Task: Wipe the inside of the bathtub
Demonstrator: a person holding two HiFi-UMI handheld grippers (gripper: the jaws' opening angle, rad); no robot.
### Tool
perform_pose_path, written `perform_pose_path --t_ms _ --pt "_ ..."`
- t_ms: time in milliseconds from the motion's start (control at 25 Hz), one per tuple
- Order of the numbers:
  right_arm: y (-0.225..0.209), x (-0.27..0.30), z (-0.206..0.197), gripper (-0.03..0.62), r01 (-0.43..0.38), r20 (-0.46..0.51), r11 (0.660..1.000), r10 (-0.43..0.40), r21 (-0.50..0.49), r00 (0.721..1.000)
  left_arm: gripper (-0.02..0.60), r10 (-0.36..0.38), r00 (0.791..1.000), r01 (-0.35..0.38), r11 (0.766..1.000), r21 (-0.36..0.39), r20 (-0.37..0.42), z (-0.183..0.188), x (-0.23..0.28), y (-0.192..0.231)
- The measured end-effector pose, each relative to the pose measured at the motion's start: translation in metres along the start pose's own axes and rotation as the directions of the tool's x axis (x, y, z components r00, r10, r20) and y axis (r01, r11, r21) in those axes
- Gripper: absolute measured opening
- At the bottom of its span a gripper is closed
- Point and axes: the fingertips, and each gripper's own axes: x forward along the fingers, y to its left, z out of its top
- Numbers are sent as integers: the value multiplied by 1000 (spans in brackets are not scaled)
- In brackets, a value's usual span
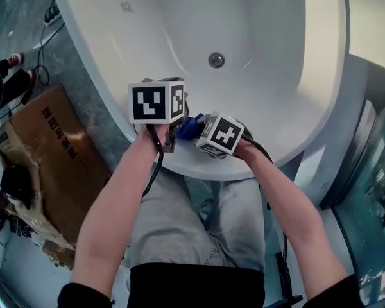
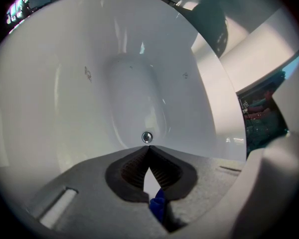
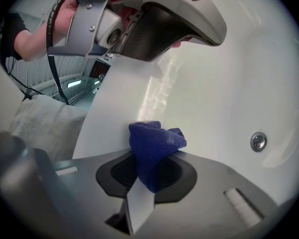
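The white bathtub (image 1: 276, 76) lies below me, with its round metal drain (image 1: 216, 59) on the floor of the basin. A crumpled blue cloth (image 3: 154, 143) is clamped in my right gripper (image 3: 148, 176), which is held over the tub's near rim (image 1: 199, 165). The cloth (image 1: 188, 127) also shows between the two marker cubes. My left gripper (image 2: 148, 149) is shut with its tips touching and nothing between them, pointing at the drain (image 2: 147, 137). In the right gripper view the left gripper (image 3: 159, 24) hangs just above the cloth.
A cardboard box (image 1: 48, 153) stands on the floor left of the tub, with cables (image 1: 42, 37) and someone's shoes (image 1: 14, 60) beyond it. A glass panel (image 1: 375, 191) runs along the tub's right side. My legs press against the near rim.
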Motion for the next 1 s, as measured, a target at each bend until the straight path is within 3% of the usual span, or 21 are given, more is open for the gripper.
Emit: perform_pose_path --t_ms 240,560,760,1000 --pt "41 -11 13 69 -20 69 999 23 -31 997 3 17 1000 -17 1000 -1 -21 -30 -16 0" --pt "79 -29 9 69 -79 76 995 84 -67 994 3 35 999 -35 999 3 2 -30 -40 1" --pt "69 -30 11 67 -117 74 991 122 -66 990 3 33 999 -33 999 -14 4 -28 -25 -2" --pt "34 -50 17 67 -82 73 994 88 -77 993 3 42 999 -41 998 -38 23 -12 -15 1"
